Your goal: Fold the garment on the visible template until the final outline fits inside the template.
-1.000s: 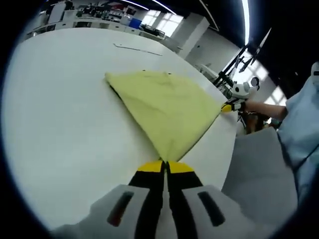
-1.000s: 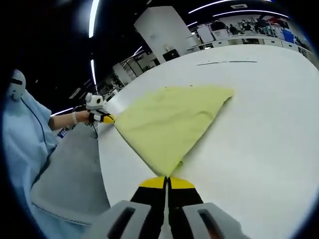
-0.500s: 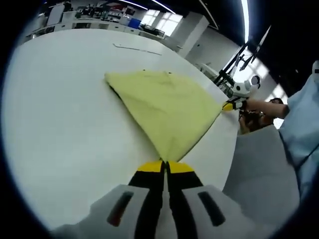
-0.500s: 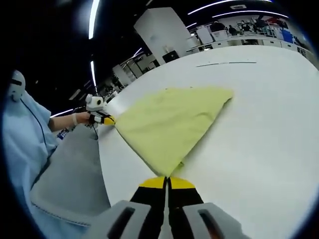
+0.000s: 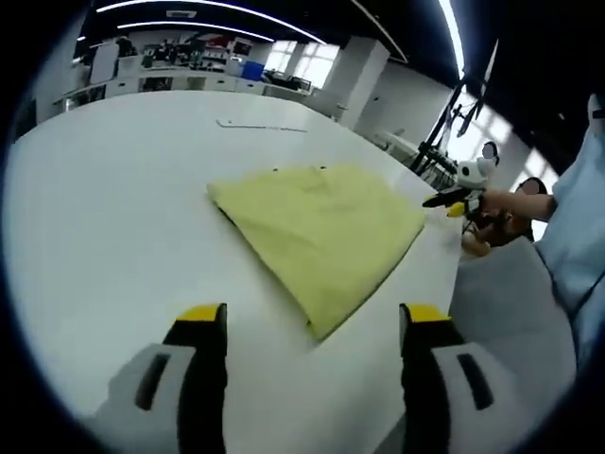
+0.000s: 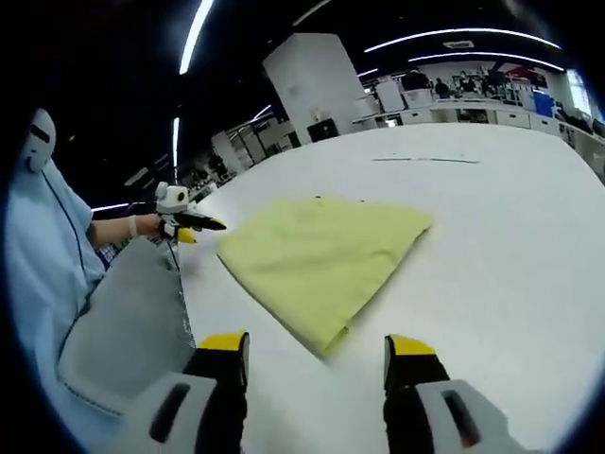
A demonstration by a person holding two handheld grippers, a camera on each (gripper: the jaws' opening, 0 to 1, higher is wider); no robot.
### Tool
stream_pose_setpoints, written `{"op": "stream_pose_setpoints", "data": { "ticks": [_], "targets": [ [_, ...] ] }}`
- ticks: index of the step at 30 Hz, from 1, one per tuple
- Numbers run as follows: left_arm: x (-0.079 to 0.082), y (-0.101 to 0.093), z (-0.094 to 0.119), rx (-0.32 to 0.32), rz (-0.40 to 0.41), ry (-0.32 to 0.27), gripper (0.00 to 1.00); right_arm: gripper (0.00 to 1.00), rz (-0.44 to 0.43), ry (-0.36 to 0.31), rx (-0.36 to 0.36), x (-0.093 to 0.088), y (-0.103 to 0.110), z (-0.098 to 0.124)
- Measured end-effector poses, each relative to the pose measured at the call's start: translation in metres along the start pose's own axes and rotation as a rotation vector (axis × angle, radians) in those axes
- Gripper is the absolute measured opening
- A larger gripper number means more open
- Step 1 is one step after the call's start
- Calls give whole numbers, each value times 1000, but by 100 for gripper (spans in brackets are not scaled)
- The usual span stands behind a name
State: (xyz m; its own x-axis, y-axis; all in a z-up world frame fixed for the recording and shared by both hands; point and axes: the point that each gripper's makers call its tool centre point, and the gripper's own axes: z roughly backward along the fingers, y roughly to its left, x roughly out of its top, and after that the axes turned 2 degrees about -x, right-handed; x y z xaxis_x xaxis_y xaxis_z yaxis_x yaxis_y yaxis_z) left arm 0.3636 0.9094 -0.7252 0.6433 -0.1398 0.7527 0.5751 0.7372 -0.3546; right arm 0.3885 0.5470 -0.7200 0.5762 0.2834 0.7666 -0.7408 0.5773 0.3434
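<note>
Both grippers hang above the near edge of the white table (image 5: 95,236), each with jaws spread wide and nothing between them. The left gripper (image 5: 309,326) looks straight at the garment (image 5: 317,232), a yellow folded piece lying flat just ahead of its tips, one corner pointing back at the gap between the jaws. The right gripper (image 6: 317,352) has the same cloth (image 6: 321,255) just ahead, its nearest corner between the 2 tips, so neither is clearly nearer. The cloth's long axis seems to run along the near edge, from one gripper toward the other. Each gripper also shows small in the other's view, apart from the cloth. A thin dark line (image 5: 260,125) lies well beyond the cloth; whether it is the template I cannot tell. Nothing blocks either approach.
</note>
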Motion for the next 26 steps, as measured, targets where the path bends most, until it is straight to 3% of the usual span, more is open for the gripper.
{"op": "stream_pose_setpoints", "data": {
  "ticks": [4, 6, 8, 12, 17, 21, 26],
  "targets": [
    [1, -2, 4, 27, -12, -14, 91, 75, 20, -18, -42, 6, -3, 3],
    [1, -1, 5, 48, -18, -15, 99, 89, 23, -26, -74, 8, -6, 4],
    [3, -2, 8, 65, -20, -17, 99, 100, 18, -43, -104, 11, -8, 5],
    [22, -14, 15, 75, 10, -105, 99, 100, 10, -50, -112, 10, -9, 11],
    [16, -19, 13, 87, 41, -103, 99, 100, -23, -83, -103, 7, -13, 10],
    [22, -24, 16, 106, 47, -158, 99, 100, -28, -62, -88, 4, -3, 6],
    [17, -28, 11, 122, 47, -161, 99, 100, -53, -128, -96, 11, 8, 8]
  ]
}}
